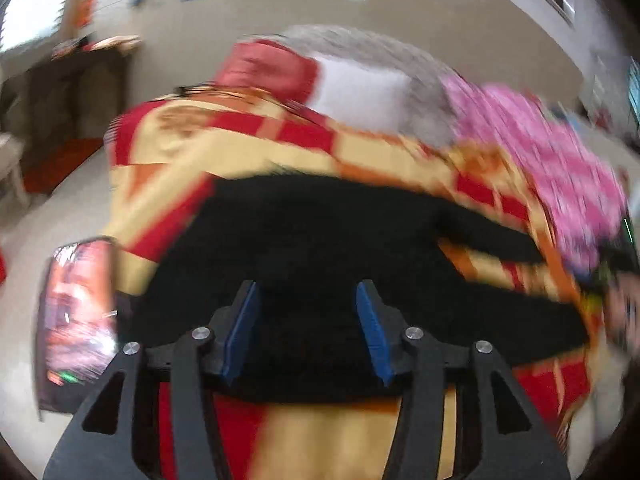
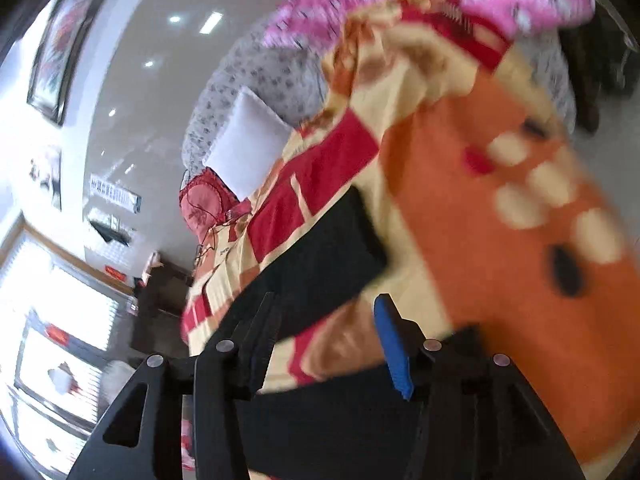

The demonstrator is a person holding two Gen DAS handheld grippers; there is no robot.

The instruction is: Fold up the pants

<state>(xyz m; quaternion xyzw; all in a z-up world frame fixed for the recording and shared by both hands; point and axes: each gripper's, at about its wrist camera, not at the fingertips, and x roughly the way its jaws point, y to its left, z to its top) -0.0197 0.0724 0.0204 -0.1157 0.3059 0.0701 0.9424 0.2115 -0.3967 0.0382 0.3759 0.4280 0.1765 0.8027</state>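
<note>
Your left gripper [image 1: 308,300] is open, with its blue pads [image 1: 244,328] apart and nothing squeezed between them. The black pants [image 1: 320,248] lie flat on the red and yellow patchwork blanket [image 1: 248,140], right under and in front of it. Your right gripper [image 2: 328,312] is open too and holds nothing; the pants [image 2: 320,252] lie below it. A white pillow [image 1: 360,88] and a pink blanket [image 1: 552,152] sit farther back. Both pictures are blurry.
</note>
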